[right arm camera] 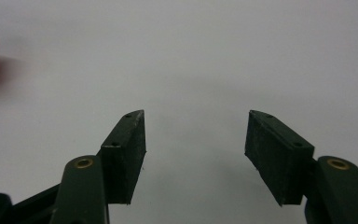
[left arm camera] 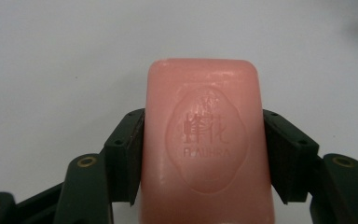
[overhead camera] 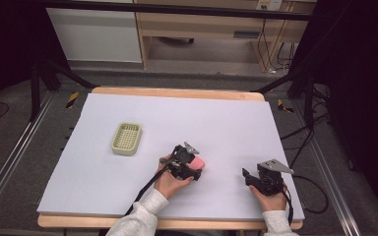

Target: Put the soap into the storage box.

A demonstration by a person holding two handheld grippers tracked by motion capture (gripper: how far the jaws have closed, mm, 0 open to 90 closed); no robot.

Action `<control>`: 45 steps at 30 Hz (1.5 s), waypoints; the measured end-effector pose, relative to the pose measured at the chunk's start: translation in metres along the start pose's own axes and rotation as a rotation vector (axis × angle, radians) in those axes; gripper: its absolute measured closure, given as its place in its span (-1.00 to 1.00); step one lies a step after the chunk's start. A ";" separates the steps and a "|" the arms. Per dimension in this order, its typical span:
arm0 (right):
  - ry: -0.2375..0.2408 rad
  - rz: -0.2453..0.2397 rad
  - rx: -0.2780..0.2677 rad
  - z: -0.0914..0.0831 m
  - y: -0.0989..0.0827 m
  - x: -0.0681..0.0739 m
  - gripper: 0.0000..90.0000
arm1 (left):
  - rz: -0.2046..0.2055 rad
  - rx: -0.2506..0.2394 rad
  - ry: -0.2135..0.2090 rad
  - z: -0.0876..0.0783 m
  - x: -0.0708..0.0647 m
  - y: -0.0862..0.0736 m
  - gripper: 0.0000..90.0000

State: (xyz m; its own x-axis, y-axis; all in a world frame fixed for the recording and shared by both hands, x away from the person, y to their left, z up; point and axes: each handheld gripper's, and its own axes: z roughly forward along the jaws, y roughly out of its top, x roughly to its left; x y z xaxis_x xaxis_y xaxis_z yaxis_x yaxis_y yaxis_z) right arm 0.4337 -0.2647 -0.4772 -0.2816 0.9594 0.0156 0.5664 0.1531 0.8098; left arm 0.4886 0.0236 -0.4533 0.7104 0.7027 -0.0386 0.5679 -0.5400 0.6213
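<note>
One pink soap bar (overhead camera: pixel 197 162), one pale green slatted dish (overhead camera: pixel 126 138), two grippers, on one table (overhead camera: pixel 226 123) covered by a white sheet. The soap lies near the table's middle, well apart from the dish to its left. The left gripper (overhead camera: pixel 193 167) is clamped on the soap: in the left gripper view both pads (left arm camera: pixel 130 154) press its long sides, and an oval stamp with characters and lettering shows on the soap's top face, detail the high view is too coarse to give. The right gripper (overhead camera: pixel 248 175) rests on the sheet near the front edge, jaws wide apart with nothing between them. The right gripper view catches a corner of the soap at its left edge. The high view alone gives the dish and both hands.
</note>
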 end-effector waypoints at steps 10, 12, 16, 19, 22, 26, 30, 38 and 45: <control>-0.004 0.000 -0.006 0.000 0.000 0.000 -0.17 | -0.017 -0.023 0.007 -0.020 0.011 -0.006 -0.18; -0.007 0.000 -0.007 0.000 0.000 0.000 -0.18 | -0.025 -0.031 0.009 -0.023 0.015 -0.007 -0.18; -0.010 -0.002 -0.011 0.000 0.000 0.001 -0.17 | -0.035 -0.038 0.017 -0.030 0.021 -0.009 -0.18; -0.011 -0.001 -0.010 0.000 0.000 0.001 -0.17 | -0.046 -0.048 0.019 -0.035 0.025 -0.010 -0.18; -0.012 -0.003 -0.011 0.000 0.000 0.001 -0.17 | -0.055 -0.051 0.026 -0.040 0.030 -0.011 -0.18; -0.011 -0.006 -0.012 -0.001 0.000 0.001 -0.16 | -0.068 -0.062 0.032 -0.046 0.035 -0.013 -0.18; -0.011 -0.009 -0.012 0.000 0.000 0.001 -0.15 | -0.081 -0.068 0.037 -0.052 0.041 -0.016 -0.18; -0.011 -0.007 -0.012 -0.001 0.000 0.002 -0.16 | -0.097 -0.081 0.052 -0.060 0.052 -0.020 -0.18; -0.015 -0.012 -0.013 -0.001 0.000 0.002 -0.16 | -0.103 -0.097 0.070 -0.070 0.061 -0.023 -0.18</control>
State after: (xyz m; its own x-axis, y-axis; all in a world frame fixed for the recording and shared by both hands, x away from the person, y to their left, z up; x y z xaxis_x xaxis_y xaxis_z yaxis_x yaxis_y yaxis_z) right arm 0.4328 -0.2632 -0.4767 -0.2768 0.9609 -0.0026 0.5529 0.1615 0.8174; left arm 0.4901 0.1116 -0.4146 0.6177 0.7846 -0.0533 0.5909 -0.4183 0.6898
